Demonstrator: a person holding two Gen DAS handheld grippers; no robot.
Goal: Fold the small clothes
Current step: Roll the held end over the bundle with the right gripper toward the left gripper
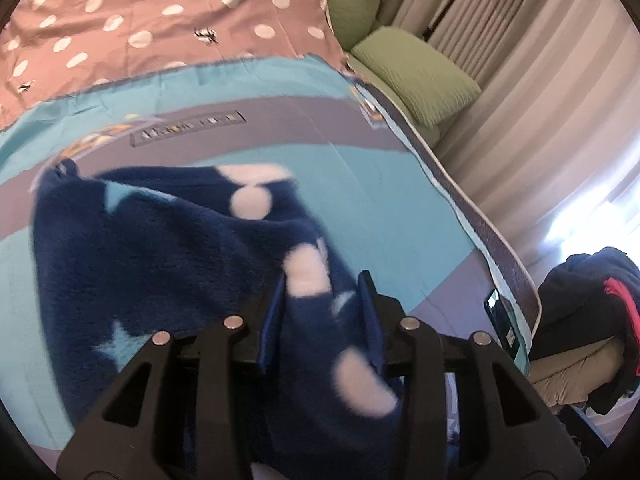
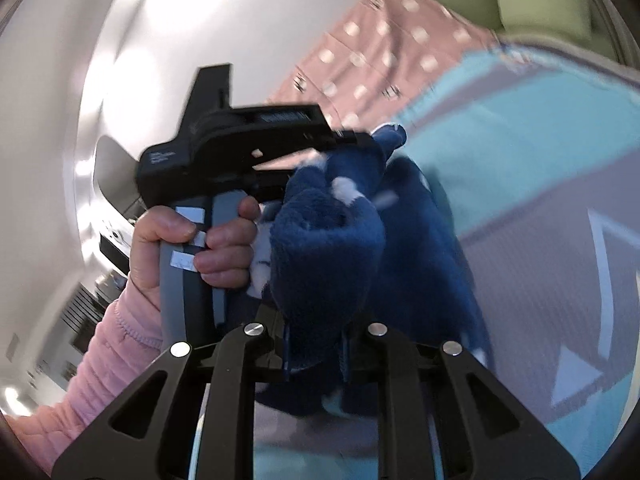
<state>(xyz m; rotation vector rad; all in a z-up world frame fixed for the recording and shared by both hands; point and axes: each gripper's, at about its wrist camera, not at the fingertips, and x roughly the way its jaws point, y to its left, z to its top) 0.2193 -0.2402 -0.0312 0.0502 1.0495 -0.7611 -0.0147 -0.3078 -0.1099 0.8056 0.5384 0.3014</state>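
We see the teal mat (image 1: 400, 184) on the bed with the navy fleece garment (image 1: 160, 248) hanging over it, long axis running away from both wrists. Right gripper (image 2: 316, 350) is clamped on its bunched edge. Left gripper (image 1: 326, 304) has fabric between its jaws; whether the pads press we cannot tell.

The left gripper (image 1: 325, 292), a black two-finger tool with blue pads, fills the bottom centre of the left wrist view, pointing steeply downward; its jaws stand apart with fuzzy navy cloth between them, and whether the pads press on it cannot be told. In the right wrist view the same tool appears at centre left (image 2: 360, 138), a bare hand (image 2: 192, 248) wrapped around its grey handle, the pink quilted sleeve (image 2: 108, 356) running to the lower left. The right gripper (image 2: 316, 354), at bottom centre, has its jaws narrowed onto a thick fold of that cloth.
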